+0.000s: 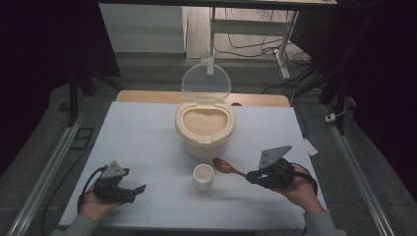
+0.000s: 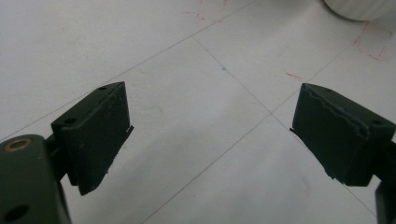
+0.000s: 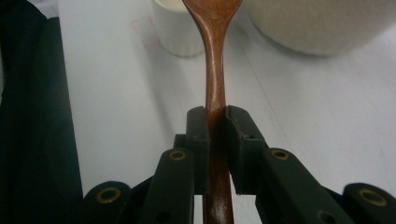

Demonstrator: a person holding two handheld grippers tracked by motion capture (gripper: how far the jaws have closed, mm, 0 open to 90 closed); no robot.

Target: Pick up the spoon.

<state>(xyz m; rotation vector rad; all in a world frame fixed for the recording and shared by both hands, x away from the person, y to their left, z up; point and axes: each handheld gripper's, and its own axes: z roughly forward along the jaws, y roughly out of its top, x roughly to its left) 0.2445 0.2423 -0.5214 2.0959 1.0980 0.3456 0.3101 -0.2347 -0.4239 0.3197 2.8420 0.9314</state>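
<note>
Spoon [image 1: 227, 167] clamped by its handle in right gripper [image 1: 252, 175], long axis near level, bowl pointing left and slightly away, just right of cup [image 1: 203, 177] and in front of rice container [image 1: 205, 129]. Right hand [image 1: 301, 189] low at table's [image 1: 147, 132] near right, gripper aimed leftward, jaws narrow on the handle. Left gripper [image 1: 139, 191] resting in upturned left hand [image 1: 96, 205] at near left, aimed right, jaws wide with nothing between.

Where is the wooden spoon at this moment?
In the high view the wooden spoon sits right of centre, clamped by the right gripper, its bowl beside the small white cup before the rice container.
</note>
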